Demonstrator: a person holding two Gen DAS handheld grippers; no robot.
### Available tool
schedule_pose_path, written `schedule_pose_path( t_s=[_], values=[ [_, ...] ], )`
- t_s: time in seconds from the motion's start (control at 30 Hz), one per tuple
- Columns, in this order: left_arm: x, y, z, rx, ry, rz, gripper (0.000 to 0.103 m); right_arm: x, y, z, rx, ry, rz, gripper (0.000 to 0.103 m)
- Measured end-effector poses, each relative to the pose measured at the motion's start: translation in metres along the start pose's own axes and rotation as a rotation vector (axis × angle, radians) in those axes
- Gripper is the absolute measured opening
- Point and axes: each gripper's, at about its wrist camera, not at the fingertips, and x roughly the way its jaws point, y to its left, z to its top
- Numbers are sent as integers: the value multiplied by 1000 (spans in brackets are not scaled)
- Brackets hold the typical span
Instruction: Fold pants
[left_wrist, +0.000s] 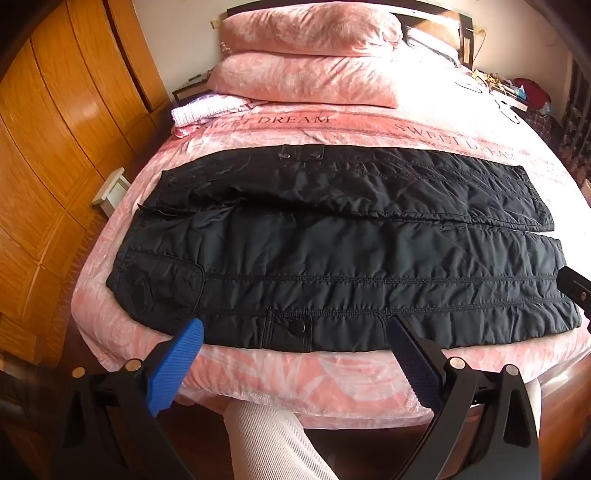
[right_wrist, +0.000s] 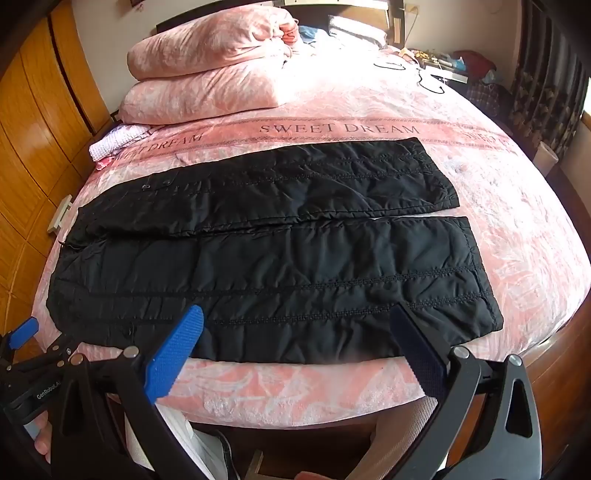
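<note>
Black quilted pants (left_wrist: 332, 251) lie flat across the pink bed, waist at the left, both legs running to the right side by side. They also show in the right wrist view (right_wrist: 277, 266). My left gripper (left_wrist: 295, 328) is open and empty, hovering over the near edge of the pants around the waist and upper leg. My right gripper (right_wrist: 297, 314) is open and empty, over the near edge of the near leg, toward the cuff. The left gripper shows at the left edge of the right wrist view (right_wrist: 26, 332); the right gripper's edge shows in the left wrist view (left_wrist: 576, 288).
The bed (left_wrist: 295, 380) has a pink "SWEET DREAM" cover. Two pink pillows (left_wrist: 306, 62) are stacked at the head. A folded pink-white cloth (left_wrist: 207, 110) lies beside them. A wooden wardrobe (left_wrist: 55, 147) stands at the left. Clutter sits at the far right (right_wrist: 461, 70).
</note>
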Motion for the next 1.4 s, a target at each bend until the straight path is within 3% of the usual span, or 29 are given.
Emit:
schedule_pose_path(
  t_s=[1.4],
  values=[
    [-24, -3, 6, 8, -54, -1, 99, -32, 1, 1, -22, -90, -18, 101]
  ],
)
